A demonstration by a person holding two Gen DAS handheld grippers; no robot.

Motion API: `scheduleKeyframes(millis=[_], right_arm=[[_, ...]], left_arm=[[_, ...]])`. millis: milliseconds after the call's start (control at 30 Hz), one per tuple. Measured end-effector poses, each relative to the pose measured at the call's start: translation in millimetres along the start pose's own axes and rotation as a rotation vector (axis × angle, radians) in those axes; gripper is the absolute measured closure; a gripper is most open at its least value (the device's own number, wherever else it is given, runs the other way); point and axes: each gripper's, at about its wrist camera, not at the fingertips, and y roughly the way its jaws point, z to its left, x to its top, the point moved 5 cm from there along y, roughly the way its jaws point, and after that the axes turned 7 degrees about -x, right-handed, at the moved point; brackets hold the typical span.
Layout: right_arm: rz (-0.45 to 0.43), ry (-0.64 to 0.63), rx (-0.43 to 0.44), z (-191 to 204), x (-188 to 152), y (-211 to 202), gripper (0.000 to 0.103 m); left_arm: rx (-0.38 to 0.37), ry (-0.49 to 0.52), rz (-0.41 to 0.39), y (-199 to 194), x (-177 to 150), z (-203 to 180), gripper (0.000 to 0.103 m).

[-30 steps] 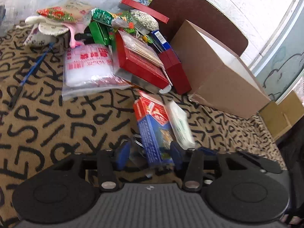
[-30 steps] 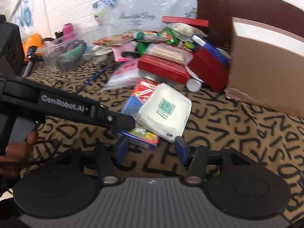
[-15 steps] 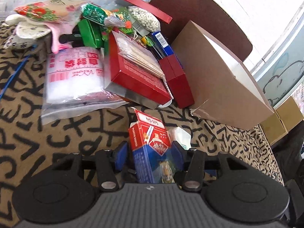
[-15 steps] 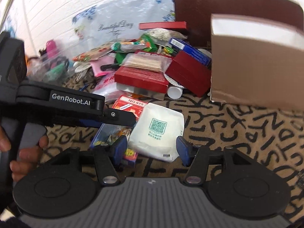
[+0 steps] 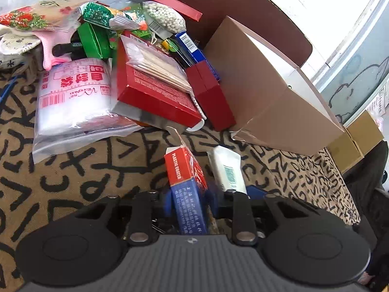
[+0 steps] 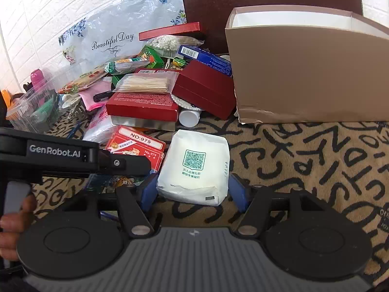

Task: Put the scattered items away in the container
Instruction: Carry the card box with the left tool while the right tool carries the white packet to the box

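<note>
Since the earlier frame, the red-and-blue card box [image 5: 186, 189] is tipped on edge between the closing left gripper [image 5: 188, 200]. The white tissue pack [image 6: 195, 168] is straddled lengthwise, untouched, by the opening right gripper [image 6: 192, 192]; the brown open carton [image 6: 308, 73] lies beyond.

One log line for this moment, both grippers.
left hand-held gripper: closing on red-and-blue card box | right hand-held gripper: opening, astride white tissue pack | tan cardboard box: open
</note>
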Motion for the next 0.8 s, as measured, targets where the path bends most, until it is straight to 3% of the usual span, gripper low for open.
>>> scheduleKeyframes(millis=[100,300,367,600,800], right_arm=[[-0.006,-0.026,-0.007,1.1,-0.3,2.9,0.042],[-0.005,-0.066,-0.009,5.5,-1.8,-5.3,0.061],[-0.012,-0.059,0.008,5.2,-1.1,-11.0,0.072],[-0.083,-0.064,0.032,4.4,9.9,-42.2,0.074],[-0.214,-0.089,0.02,-7.3,44.8,-75.6,0.074]], left_arm=[[-0.011,-0.002,0.004,0.7,-1.2,-0.8,0.08],[-0.018,0.005,-0.001,-6.1,-2.7,-5.3,0.084],[-0.021,0.006,-0.008,-9.3,-1.8,-6.6,0.085],[-0.051,0.022,-0.049,-24.1,11.3,-17.9,0.086],[-0.09,0.102,-0.113,-32.7,49.9,-48.2,0.086]])
